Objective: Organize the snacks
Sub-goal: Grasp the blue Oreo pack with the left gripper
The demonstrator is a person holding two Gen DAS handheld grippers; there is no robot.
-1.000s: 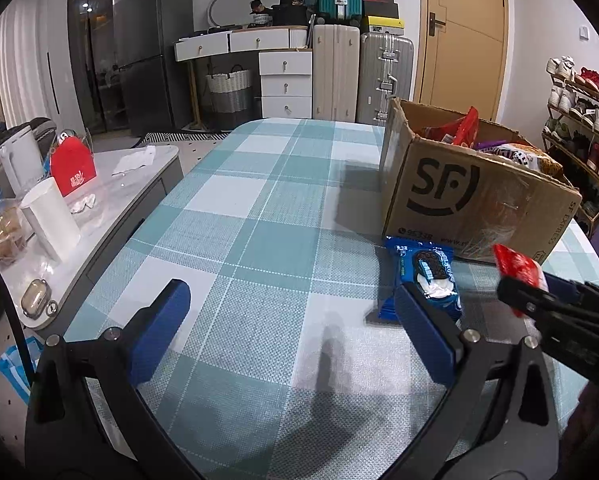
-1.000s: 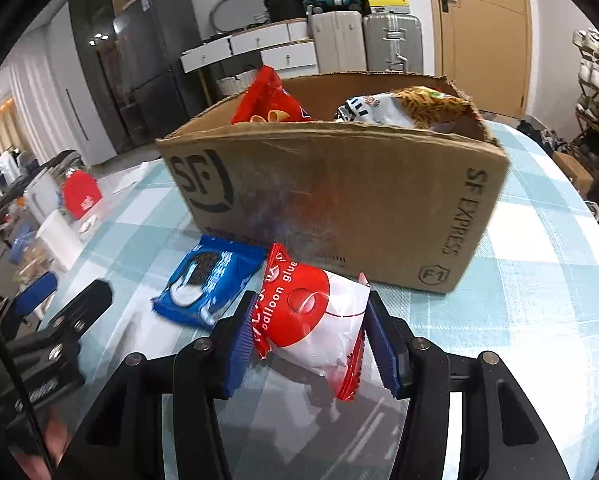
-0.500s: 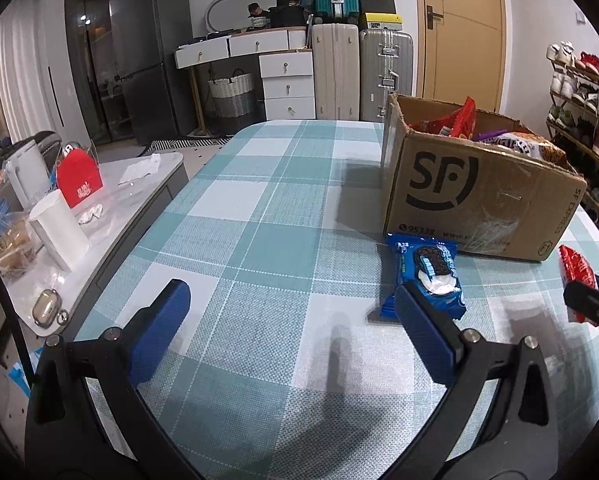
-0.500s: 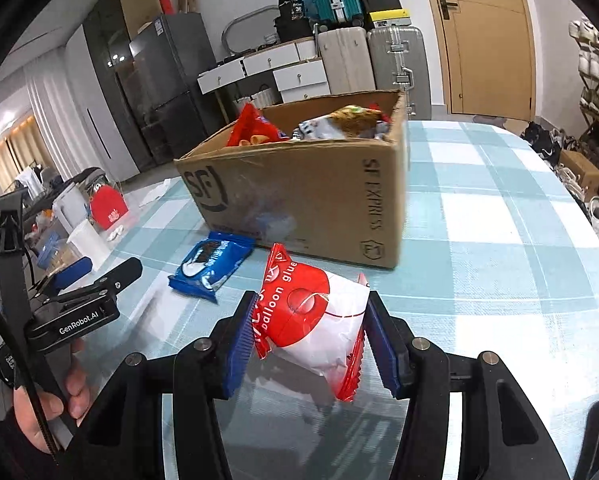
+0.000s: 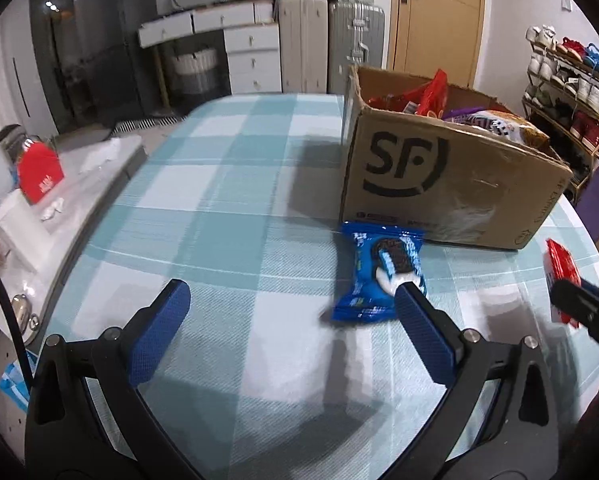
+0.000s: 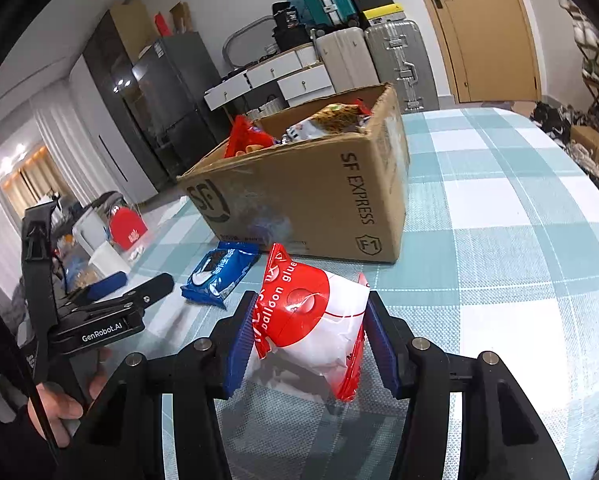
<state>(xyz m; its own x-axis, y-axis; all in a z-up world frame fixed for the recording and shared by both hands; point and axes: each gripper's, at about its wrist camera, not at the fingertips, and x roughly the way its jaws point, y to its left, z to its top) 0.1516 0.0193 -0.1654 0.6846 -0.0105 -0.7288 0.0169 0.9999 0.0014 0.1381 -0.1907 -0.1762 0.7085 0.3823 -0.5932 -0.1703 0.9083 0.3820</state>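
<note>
My right gripper [image 6: 309, 340] is shut on a red-and-white snack bag [image 6: 311, 320] and holds it above the checked tablecloth, in front of the cardboard SF box [image 6: 319, 200]. The box [image 5: 439, 184] holds several snack packs. A blue cookie pack [image 5: 379, 272] lies flat on the cloth just in front of the box; it also shows in the right wrist view [image 6: 219, 268]. My left gripper [image 5: 291, 320] is open and empty, low over the table, with its right finger [image 5: 423, 336] next to the blue pack. The held bag [image 5: 561, 276] shows at the right edge of the left wrist view.
A side counter [image 5: 79, 184] with a red pouch [image 5: 39, 176] and white containers runs along the table's left edge. Suitcases [image 5: 327, 44], drawers and a door stand behind. A shoe rack [image 5: 567, 80] is at the far right.
My right gripper has pulled back and to the right with the red-and-white bag, away from the box front. My left gripper has moved toward the blue cookie pack.
</note>
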